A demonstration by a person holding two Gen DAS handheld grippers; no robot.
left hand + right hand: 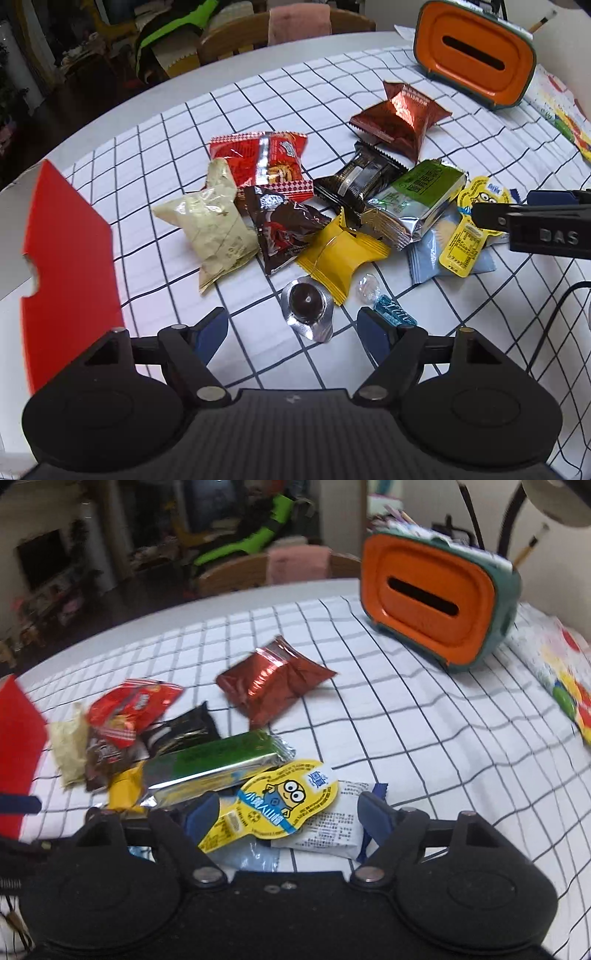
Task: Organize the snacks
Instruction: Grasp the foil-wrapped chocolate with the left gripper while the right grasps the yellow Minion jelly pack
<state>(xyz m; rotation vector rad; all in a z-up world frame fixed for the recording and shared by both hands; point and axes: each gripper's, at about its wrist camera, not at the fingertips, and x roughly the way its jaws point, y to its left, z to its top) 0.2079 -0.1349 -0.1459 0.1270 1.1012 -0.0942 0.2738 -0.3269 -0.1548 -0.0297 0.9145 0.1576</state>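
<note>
The left claw [291, 326] hangs wide open and empty over the checked tabletop [258, 354], a foil-cupped chocolate [306, 308] lying between its fingertips. The snack pile [295, 206] sits just ahead. The right claw [288, 812] is also spread wide, gripping nothing, with the yellow cartoon-lidded packet [273, 805] lying between its fingers.

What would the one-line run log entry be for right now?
stage: approach | left gripper: open, over foil chocolate cup | right gripper: open, around yellow Minion packet | snack pile: unsorted
</note>
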